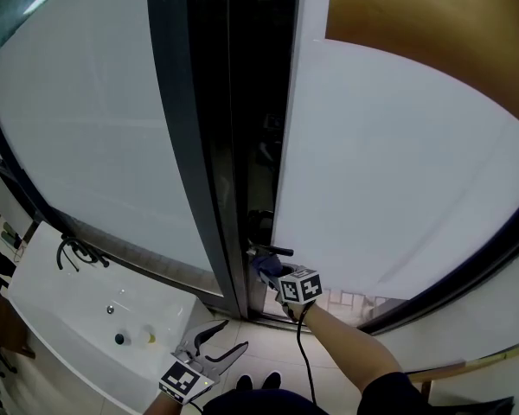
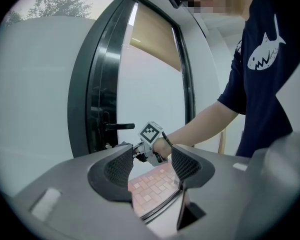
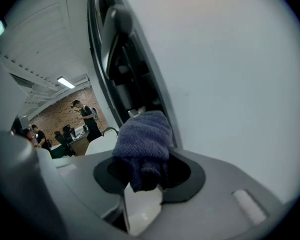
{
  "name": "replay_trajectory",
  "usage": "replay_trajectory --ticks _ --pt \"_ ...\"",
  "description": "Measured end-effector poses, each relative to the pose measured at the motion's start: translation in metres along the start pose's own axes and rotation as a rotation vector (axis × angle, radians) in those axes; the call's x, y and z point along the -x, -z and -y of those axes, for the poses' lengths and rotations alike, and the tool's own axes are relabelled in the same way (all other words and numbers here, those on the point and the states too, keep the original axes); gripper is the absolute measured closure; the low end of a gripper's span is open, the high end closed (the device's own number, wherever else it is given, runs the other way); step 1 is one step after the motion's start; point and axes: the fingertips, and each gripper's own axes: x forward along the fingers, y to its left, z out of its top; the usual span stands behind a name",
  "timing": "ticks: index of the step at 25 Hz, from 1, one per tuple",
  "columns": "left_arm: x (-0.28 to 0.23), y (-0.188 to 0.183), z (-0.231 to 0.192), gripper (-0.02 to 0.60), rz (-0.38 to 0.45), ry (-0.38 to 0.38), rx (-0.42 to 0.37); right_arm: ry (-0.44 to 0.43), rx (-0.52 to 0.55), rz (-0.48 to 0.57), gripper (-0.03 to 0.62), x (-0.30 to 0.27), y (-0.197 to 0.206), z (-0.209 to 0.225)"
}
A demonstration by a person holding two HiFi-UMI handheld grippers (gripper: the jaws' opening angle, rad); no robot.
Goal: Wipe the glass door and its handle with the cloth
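The frosted glass door stands in a dark frame, with its black lever handle low down at the door's edge. My right gripper is shut on a bunched blue cloth, just below the handle and against the door's edge. In the right gripper view the cloth bulges out of that gripper, right beside the glass. My left gripper hangs low and open, holding nothing. In its own view the left gripper faces the handle.
A white basin with a black tap lies at the lower left. A wooden stick leans at the lower right. Through the door gap, people stand in a brick-walled room.
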Motion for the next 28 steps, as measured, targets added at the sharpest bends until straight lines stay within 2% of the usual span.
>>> replay_trajectory --ticks 3,6,11,21,28 --pt "0.002 0.001 -0.004 0.345 -0.003 -0.003 -0.003 -0.023 0.02 -0.013 0.45 -0.023 -0.006 -0.016" --pt "0.005 -0.004 -0.007 0.345 -0.001 -0.008 0.001 0.004 0.021 -0.01 0.448 -0.038 -0.017 -0.01" --pt "0.011 -0.003 -0.013 0.345 -0.004 -0.015 0.017 0.037 0.043 0.011 0.448 -0.032 -0.023 0.002" --pt "0.01 -0.001 -0.013 0.345 0.015 0.058 0.002 0.139 -0.11 0.136 0.448 0.011 -0.037 0.029" --pt "0.018 0.003 -0.015 0.345 0.023 0.114 -0.022 0.126 -0.152 0.19 0.448 0.056 -0.018 0.011"
